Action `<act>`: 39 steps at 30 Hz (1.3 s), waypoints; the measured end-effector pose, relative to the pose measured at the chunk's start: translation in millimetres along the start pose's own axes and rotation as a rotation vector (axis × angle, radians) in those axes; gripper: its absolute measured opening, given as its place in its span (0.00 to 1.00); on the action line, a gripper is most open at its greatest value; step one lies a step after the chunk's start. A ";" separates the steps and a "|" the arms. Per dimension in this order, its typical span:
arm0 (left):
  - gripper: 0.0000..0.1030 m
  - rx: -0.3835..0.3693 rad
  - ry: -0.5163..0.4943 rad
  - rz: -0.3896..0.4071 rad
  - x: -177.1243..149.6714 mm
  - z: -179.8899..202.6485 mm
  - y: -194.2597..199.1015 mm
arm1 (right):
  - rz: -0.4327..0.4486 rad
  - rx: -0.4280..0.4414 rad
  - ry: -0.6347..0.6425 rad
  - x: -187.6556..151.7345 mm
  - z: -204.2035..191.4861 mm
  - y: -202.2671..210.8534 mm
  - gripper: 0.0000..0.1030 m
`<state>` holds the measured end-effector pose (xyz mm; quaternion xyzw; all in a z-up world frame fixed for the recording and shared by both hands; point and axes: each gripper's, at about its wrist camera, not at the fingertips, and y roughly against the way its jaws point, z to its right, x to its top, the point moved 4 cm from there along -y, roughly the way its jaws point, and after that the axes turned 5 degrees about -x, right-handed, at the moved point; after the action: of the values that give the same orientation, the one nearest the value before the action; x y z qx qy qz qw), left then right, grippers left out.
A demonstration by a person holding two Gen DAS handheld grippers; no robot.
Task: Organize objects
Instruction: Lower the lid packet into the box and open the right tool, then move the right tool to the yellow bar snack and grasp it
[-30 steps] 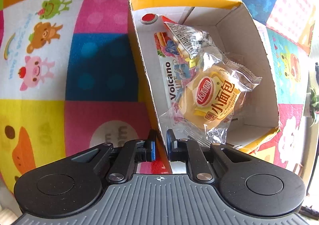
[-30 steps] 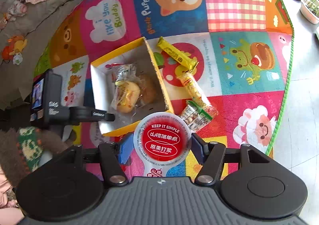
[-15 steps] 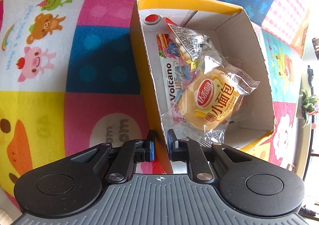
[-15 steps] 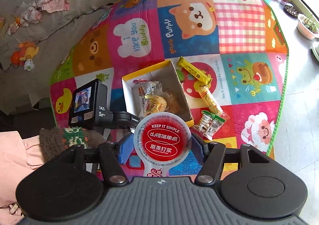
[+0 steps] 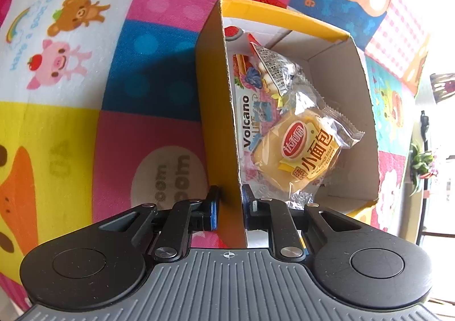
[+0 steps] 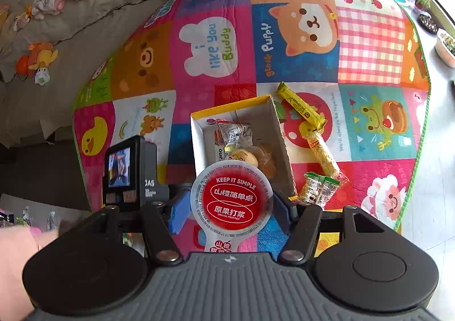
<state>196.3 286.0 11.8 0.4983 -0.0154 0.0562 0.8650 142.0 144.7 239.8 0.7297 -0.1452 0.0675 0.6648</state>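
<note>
A patchwork play mat [image 6: 369, 37] carries the open yellow box [image 5: 284, 12]. The left gripper [image 5: 229, 208] straddles the box's 6 o'clock wall, jaws opening. The right gripper [image 6: 231, 207] clamps a red-lidded cup [image 6: 231, 201] at the box's 6 o'clock.

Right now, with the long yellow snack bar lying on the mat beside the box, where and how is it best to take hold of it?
Probably the middle of the yellow snack bar, coming from above with the fingers across its narrow width. It lies flat and slanted on the mat, long and thin. One end touches the speckled snack stick, so stay clear of that end.
</note>
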 end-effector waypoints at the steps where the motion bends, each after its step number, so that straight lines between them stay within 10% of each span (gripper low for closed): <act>1: 0.18 -0.004 0.006 0.002 -0.8 -2.4 0.4 | -0.009 0.007 -0.024 5.4 -0.6 -6.1 0.59; 13: 0.19 -0.014 0.050 -0.016 -3.2 -20.7 1.0 | -0.002 0.133 -0.407 61.1 7.9 -58.7 0.64; 20: 0.18 -0.012 0.096 -0.026 -0.8 -23.1 -2.9 | 0.019 0.078 -0.325 51.4 34.3 -43.7 0.69; 31: 0.16 0.073 0.195 -0.002 15.3 -28.3 9.0 | -0.015 -0.289 0.002 -27.2 149.3 -48.3 0.69; 39: 0.13 0.148 0.184 0.003 21.6 -18.6 9.0 | -0.110 -0.218 0.108 -50.5 170.5 -99.8 0.70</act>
<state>216.2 308.3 12.0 0.5533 0.0676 0.1039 0.8237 108.1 -10.4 111.9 0.6552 -0.0754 0.0539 0.7497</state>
